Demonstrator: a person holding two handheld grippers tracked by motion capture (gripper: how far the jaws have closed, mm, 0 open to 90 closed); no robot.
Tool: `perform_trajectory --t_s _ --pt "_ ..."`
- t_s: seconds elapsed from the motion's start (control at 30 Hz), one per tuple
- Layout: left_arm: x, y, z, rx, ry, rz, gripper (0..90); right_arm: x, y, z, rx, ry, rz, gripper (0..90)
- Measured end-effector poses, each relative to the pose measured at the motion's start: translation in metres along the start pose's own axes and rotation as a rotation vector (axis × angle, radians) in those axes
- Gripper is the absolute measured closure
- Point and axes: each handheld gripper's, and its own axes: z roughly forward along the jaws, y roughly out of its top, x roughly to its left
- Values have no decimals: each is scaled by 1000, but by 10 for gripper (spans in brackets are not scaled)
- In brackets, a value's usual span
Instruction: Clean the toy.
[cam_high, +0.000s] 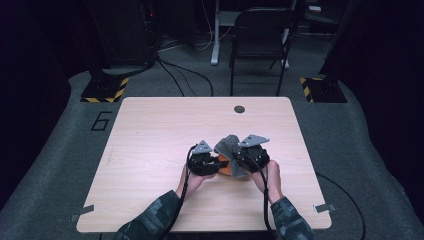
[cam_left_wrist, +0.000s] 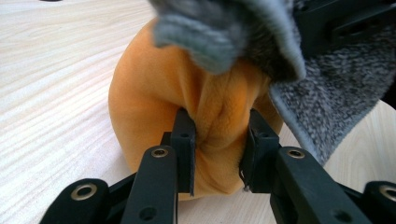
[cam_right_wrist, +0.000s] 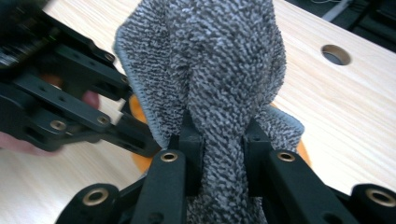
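near the desk's (cam_high: 150, 150) front edge, the left claw (cam_left_wrist: 218, 154) is clamped on an orange cloth (cam_left_wrist: 154, 93) while the right claw (cam_right_wrist: 223, 158) is clamped on a grey towel (cam_right_wrist: 219, 60) draped over it; a hard pull could drag both fabrics together.

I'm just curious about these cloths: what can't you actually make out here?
- Orange cloth, high view: mostly hidden under the grey cloth and both grippers.
- Grey cloth's top, right gripper view: cut off by the upper edge.
- Hand beside the left gripper, right gripper view: blurred.
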Motion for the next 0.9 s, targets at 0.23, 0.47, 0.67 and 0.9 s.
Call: perform_trajectory --t_s 0.23,0.47,0.67,0.9 --pt "1 -1 1 -9 -6 -12 703 -20 -9 0 26 -38 42 756" --pt "1 -1 2 -12 -10 -9 702 -49 -27 5 52 -67 127 754" --pt "2 -2 2 -13 -11 -11 704 -73 -51 21 153 -125 197 753" --pt "5 -2 0 -14 -23 -25 703 -89 -63 30 223 -125 253 755"
